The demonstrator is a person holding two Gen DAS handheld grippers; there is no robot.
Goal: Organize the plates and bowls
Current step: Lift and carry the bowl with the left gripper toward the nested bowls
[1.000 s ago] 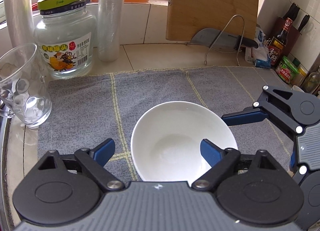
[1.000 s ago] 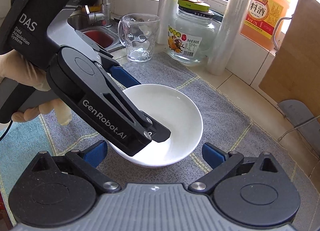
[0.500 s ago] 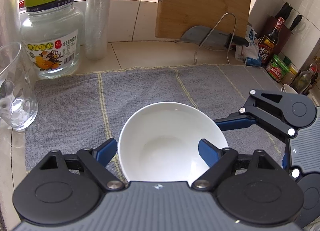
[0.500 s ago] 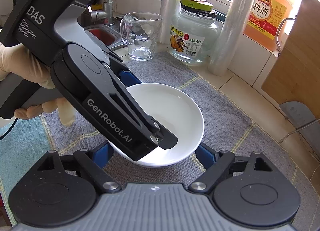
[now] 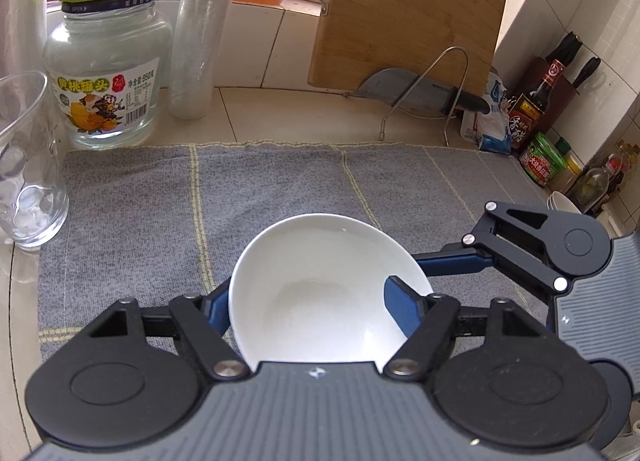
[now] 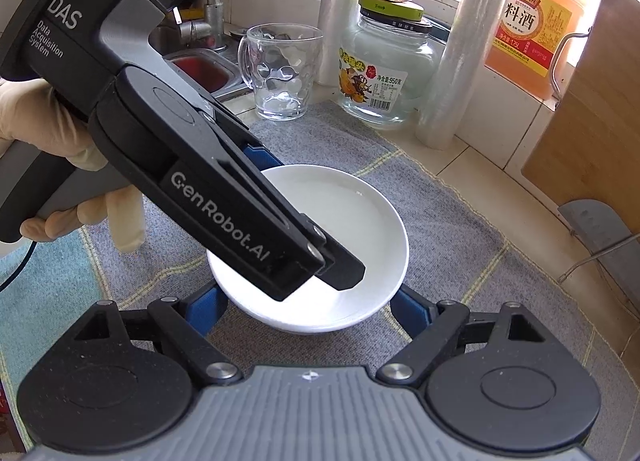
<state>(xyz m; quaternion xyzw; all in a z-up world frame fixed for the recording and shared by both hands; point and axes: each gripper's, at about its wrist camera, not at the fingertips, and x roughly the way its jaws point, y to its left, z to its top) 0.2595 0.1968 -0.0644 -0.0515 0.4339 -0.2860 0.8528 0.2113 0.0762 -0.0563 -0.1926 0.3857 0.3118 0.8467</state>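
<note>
1. Two tools meet at one white bowl (image 5: 320,281). The left tool (image 5: 308,305) has just been closing, one finger inside and one outside, grasping it.
2. The right tool (image 6: 304,301) grips the bowl's outer sides.
3. The bowl sits on a grey cloth (image 5: 160,205) on the desk (image 5: 280,113).

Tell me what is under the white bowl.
The white bowl sits on a grey dish mat with yellow stripes, spread over the tiled counter. The patch of mat directly beneath the bowl is covered, so anything there stays unseen.
</note>
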